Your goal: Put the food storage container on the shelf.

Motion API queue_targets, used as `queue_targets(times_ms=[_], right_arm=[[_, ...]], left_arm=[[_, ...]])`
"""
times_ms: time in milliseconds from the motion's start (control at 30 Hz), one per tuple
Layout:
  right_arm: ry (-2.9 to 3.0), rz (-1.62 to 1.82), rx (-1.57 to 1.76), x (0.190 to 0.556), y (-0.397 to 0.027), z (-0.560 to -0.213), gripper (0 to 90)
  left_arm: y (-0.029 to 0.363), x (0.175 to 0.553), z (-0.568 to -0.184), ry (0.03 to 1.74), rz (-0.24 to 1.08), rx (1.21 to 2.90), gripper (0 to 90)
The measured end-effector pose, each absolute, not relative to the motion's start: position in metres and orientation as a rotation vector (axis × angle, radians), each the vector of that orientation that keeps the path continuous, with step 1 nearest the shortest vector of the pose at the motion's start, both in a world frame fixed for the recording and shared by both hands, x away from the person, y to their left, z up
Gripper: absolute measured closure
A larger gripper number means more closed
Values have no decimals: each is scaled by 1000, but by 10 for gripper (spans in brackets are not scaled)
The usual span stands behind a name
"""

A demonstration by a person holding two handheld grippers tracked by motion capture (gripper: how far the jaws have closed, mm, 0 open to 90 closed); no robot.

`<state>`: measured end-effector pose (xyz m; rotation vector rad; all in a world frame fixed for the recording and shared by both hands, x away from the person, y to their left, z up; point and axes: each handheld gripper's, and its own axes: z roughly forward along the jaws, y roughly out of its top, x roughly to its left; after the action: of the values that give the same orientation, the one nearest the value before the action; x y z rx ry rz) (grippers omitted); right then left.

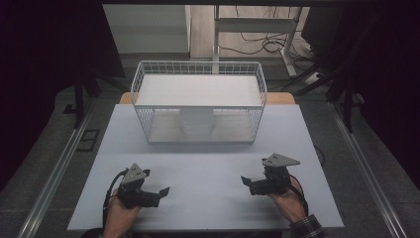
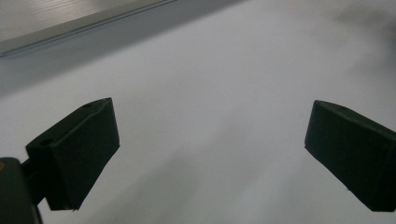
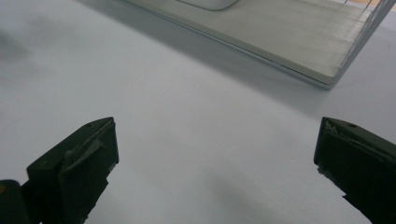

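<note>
Your left tongs rest low over the near left part of the pale surface, with your left hand wrapped around the grip from below and a black cable looping off its left side. In the left gripper view their two black jaws stand wide apart with nothing but bare surface between them. Your right tongs sit over the near right part, pointing inward toward the left ones, your right hand behind them and a checked sleeve at the wrist. In the right gripper view their jaws are likewise spread wide and hold nothing. Each tool carries a grey three-cornered plate on top. Well apart from both, toward the far edge of the surface, stands a white wire basket with a flat white shelf across its upper level. Under that shelf, on the basket's floor, sits a round white object, about centred; you cannot tell from here exactly what it is. The right gripper view catches the basket's base board and a corner of its wire wall.
</note>
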<state>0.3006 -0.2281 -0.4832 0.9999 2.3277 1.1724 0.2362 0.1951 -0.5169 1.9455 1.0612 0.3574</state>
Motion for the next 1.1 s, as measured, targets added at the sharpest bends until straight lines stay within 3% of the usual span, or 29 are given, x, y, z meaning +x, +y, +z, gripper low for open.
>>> queue_targets(times_ms=[1100], right_arm=[[2251,1099,1090,279,-270,-479,0]], left_arm=[[252,202,-519,1218,446,1905,30]])
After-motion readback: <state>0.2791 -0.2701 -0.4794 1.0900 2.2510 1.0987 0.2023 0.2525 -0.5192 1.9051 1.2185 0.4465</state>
